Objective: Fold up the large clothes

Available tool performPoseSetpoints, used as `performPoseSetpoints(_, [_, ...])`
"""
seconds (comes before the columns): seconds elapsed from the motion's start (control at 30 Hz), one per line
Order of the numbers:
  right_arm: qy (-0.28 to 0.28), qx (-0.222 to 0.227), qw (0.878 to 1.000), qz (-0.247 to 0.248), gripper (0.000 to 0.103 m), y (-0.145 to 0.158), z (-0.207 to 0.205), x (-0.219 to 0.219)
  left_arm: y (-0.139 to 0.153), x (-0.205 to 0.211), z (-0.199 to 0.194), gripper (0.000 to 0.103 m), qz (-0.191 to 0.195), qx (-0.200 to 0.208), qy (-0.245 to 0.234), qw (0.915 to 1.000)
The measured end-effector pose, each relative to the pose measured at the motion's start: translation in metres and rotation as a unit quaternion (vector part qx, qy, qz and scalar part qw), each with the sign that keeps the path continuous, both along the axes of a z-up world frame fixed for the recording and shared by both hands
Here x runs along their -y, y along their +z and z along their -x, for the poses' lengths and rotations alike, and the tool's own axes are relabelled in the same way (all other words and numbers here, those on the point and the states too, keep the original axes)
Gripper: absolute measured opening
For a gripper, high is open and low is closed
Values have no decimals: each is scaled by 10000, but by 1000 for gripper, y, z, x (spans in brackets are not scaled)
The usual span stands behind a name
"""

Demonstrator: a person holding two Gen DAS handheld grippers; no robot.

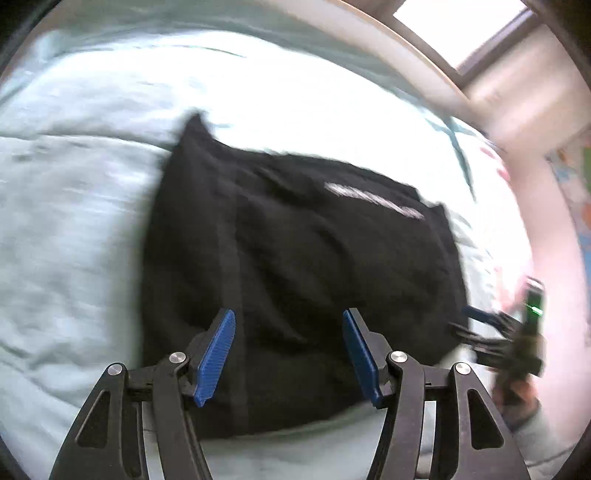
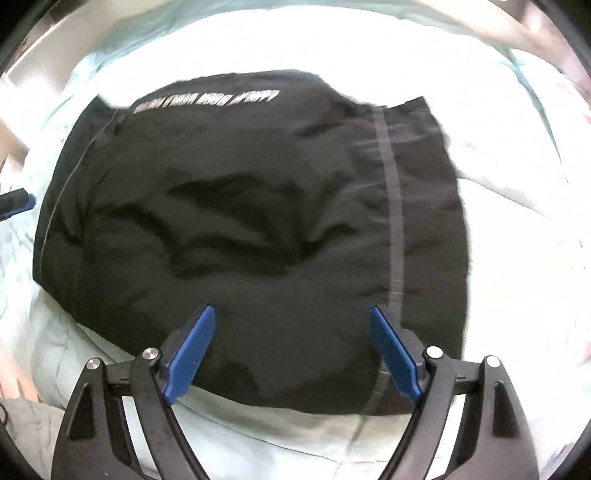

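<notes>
A: Black cloth is all I see below me: the folded garment (image 2: 251, 229) lies flat on the pale green bedspread (image 1: 74, 229), a line of white lettering (image 2: 207, 100) along its far edge.

B: And your tools?

A: My left gripper (image 1: 289, 356) hangs over the garment's near edge, jaws partly apart, nothing between the blue pads. My right gripper (image 2: 291, 349) hangs over the garment's near edge too, jaws wide and nothing held.

B: Anything beside the garment?

A: A window (image 1: 465, 29), well beyond its far side.
</notes>
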State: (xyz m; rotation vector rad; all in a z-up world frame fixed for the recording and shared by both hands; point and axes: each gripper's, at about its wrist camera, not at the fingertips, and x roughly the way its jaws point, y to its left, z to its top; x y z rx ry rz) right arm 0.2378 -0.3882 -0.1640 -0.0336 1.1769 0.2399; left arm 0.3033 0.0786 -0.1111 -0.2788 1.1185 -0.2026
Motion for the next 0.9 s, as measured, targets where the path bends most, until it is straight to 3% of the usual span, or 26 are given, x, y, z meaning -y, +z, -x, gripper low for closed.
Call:
performPoseSetpoints(0.17, [-702,247,9972,-41,87,22,-5,52,5,-53,-12,62,39,56,556,9984])
performPoseSetpoints(0.37, [-1465,302,9872,-546,87,29,-49,99,-16,-73,-30,62,390,-107,634,9972])
performPoseSetpoints(0.67, [-1578,165,9801,-1189,87,11,-90,128,-72,-80,-63,62,838,-624,762,9916])
performPoseSetpoints(0.9, [-1511,-236,9771,-1476,87,-28,-104,125,-110,-91,-69,62,1637,-967,836,9782])
